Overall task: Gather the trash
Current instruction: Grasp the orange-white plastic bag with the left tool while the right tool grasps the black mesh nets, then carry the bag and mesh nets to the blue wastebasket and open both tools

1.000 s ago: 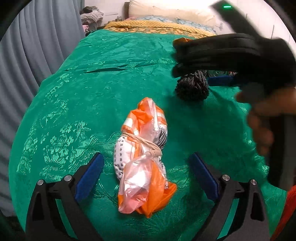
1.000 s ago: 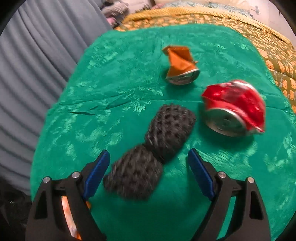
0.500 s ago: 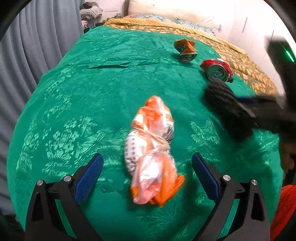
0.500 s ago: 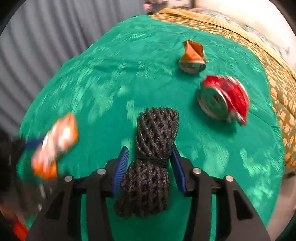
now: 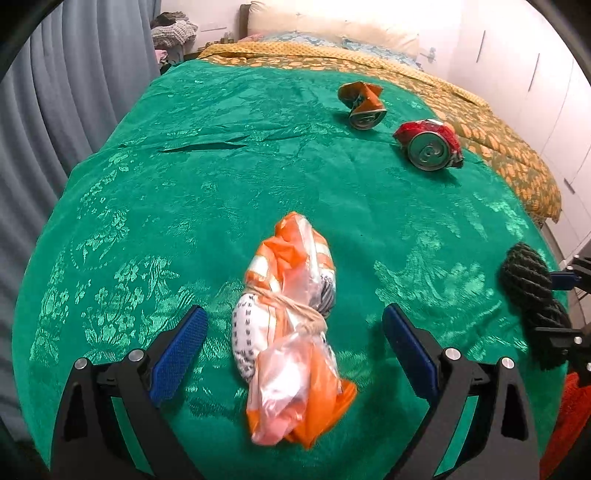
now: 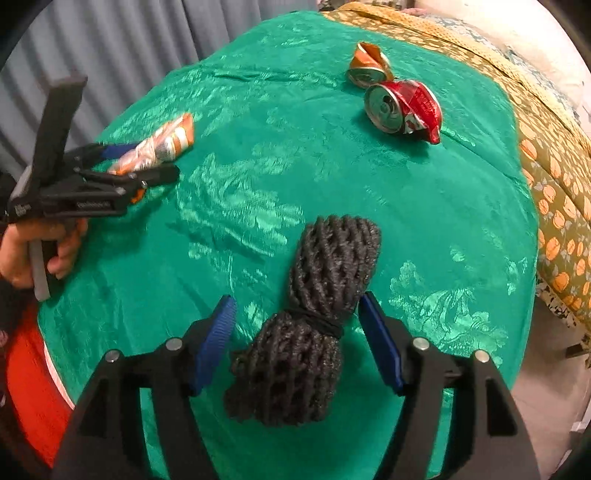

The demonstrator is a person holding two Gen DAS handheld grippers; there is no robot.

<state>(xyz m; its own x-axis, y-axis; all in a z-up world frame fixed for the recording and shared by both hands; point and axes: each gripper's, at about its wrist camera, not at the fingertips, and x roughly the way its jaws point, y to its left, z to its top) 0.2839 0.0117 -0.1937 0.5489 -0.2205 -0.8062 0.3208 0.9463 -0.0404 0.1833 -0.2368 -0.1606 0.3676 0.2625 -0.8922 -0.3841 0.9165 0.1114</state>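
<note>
Left wrist view: left hand-held gripper point(image 5: 293, 347) spread wide, blue pads point(image 5: 177, 354) clear of both sides of tied plastic bag bundle point(image 5: 291, 325); nothing gripped. Bundle orange, white and clear, bound at the waist with pale string, lying lengthwise between the fingers on green bedspread point(image 5: 221, 177). Crushed orange can point(image 5: 362, 105) at 1 o'clock, far across the spread. Crushed red can point(image 5: 430, 146) at 2 o'clock, open end facing camera, near but apart from the orange one. Black mesh bundle point(image 5: 532, 295) at 3 o'clock at frame edge, with parts of the other tool around it. Yellow patterned cover point(image 5: 498, 147) beyond the green cloth, pillow point(image 5: 332, 26) at 12 o'clock, grey curtain point(image 5: 55, 92) at 9 to 10 o'clock.

Right wrist view: right hand-held gripper point(image 6: 295, 343) part open around the black mesh bundle point(image 6: 314, 317), which is cinched at the middle by a black band. Right pad appears to touch the mesh; left pad shows a gap. Firm hold or loose: cannot tell. Left hand point(image 6: 33, 251) at 9 o'clock gripping its tool, plastic bag bundle point(image 6: 155, 149) between that tool's fingers. Red can point(image 6: 404, 107) at 1 o'clock, orange can point(image 6: 369, 64) just behind it. Red container point(image 6: 33, 391) at 8 o'clock, off the bed's edge.
</note>
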